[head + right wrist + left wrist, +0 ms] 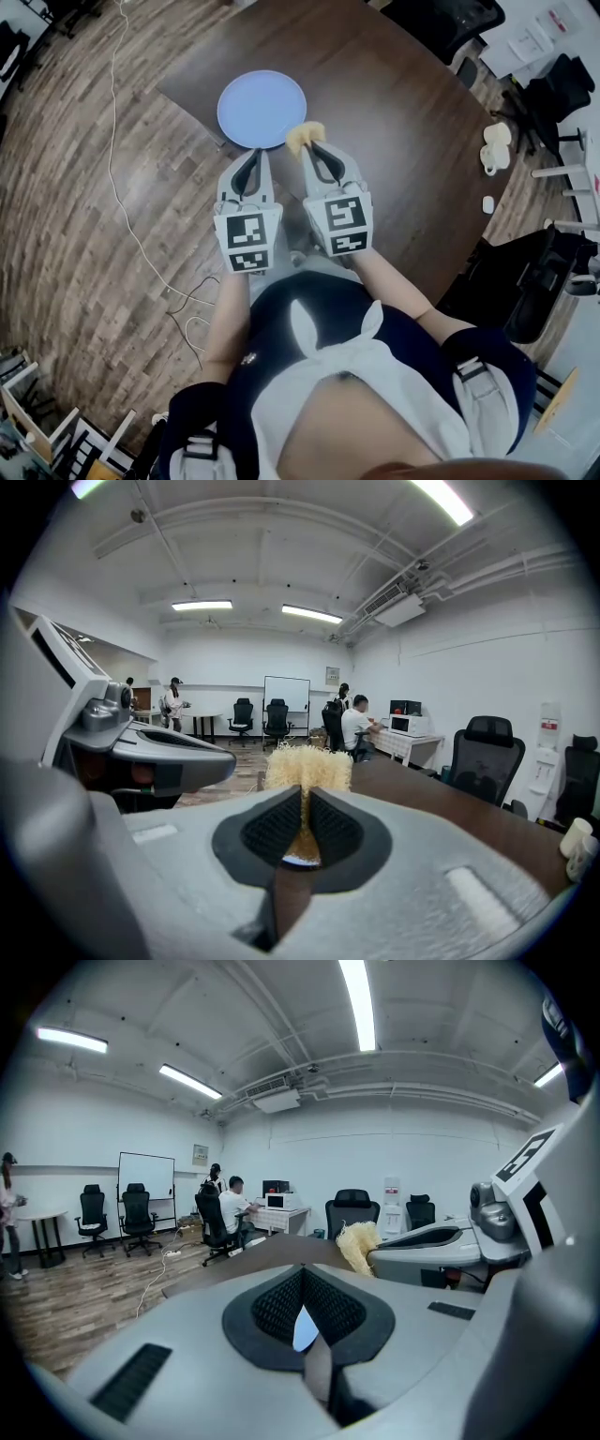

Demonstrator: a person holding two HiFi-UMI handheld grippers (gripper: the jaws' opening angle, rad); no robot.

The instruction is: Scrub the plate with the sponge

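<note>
The pale blue plate (262,105) lies flat near the left, near edge of the dark table (403,141). At the plate's near right rim is the yellow sponge (304,137), clamped in the right gripper (319,150). That gripper's own view shows the jaws pressed onto the sponge's lower part, with its fibrous top standing out past the tips.

The left gripper (251,155) sits just beside it, its tip at the plate's near edge. Its jaws are together with nothing between them, and a sliver of blue shows through the gap behind the pads.

Both forearms reach forward side by side from the person's body.

Only the gripper views show the room: office chairs (484,752), a whiteboard (145,1177) and seated people. Only the head view shows the cable (117,178) on the wood floor.
</note>
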